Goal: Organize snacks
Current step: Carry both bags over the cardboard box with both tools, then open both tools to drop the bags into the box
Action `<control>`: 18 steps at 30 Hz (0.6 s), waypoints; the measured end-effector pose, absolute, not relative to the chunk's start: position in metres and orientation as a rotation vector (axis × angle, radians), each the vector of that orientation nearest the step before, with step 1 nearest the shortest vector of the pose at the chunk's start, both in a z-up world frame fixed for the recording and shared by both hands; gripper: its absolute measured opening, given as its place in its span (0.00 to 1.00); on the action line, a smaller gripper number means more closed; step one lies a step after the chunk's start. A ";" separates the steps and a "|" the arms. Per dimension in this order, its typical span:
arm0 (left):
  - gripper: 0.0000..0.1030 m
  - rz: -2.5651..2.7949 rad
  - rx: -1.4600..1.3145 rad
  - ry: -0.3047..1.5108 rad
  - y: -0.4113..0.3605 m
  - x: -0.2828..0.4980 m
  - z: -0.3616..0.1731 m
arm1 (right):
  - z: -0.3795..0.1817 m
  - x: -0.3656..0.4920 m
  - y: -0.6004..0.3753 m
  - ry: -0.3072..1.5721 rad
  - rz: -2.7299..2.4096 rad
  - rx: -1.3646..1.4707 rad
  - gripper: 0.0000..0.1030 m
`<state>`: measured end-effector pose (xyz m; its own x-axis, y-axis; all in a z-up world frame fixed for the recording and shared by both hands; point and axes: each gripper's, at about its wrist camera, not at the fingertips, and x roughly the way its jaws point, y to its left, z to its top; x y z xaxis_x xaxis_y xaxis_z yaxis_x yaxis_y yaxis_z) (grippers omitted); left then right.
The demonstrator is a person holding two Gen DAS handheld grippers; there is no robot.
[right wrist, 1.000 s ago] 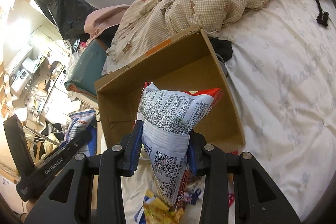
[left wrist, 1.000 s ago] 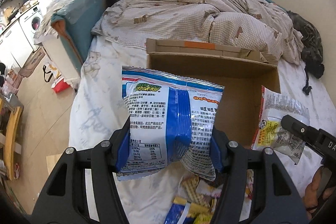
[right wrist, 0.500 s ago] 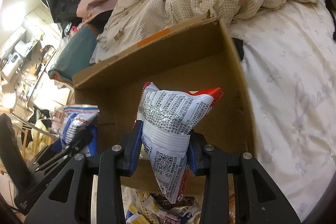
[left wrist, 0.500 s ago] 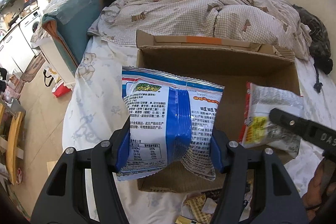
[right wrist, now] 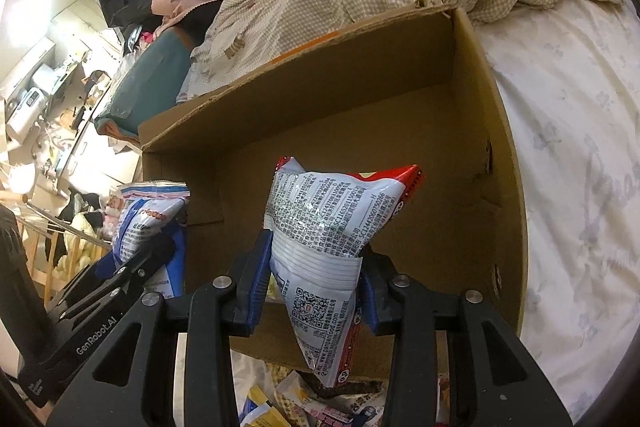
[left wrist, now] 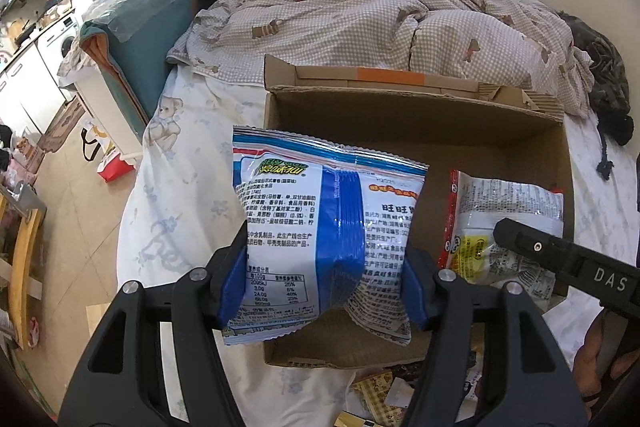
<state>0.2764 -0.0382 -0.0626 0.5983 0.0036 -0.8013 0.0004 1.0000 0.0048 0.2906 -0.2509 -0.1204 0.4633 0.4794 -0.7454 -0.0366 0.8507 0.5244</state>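
Note:
My left gripper is shut on a blue and white snack bag and holds it over the near left part of an open cardboard box. My right gripper is shut on a red and white snack bag, held over the same box near its front wall. The red and white bag also shows in the left wrist view, and the blue bag in the right wrist view. The box looks empty inside.
The box stands on a white bed sheet. A checked duvet is bunched behind it. Several loose snack packets lie on the sheet just in front of the box. The bed's left edge drops to the floor.
Both grippers have moved forward with their bags, from over the loose snack pile to over the box. The box now fills more of both views.

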 end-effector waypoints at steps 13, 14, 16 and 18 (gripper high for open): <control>0.85 -0.002 -0.064 0.939 -0.034 0.274 -0.059 | -0.106 0.287 -0.264 0.976 0.188 0.420 0.72; 0.85 0.007 -0.066 0.942 -0.033 0.274 -0.058 | -0.098 0.285 -0.265 0.945 0.172 0.404 0.76; 0.85 0.031 -0.064 0.947 -0.033 0.274 -0.056 | -0.087 0.281 -0.265 0.896 0.152 0.380 0.83; 0.85 0.052 -0.058 0.936 -0.033 0.273 -0.053 | -0.078 0.277 -0.266 0.858 0.129 0.355 0.87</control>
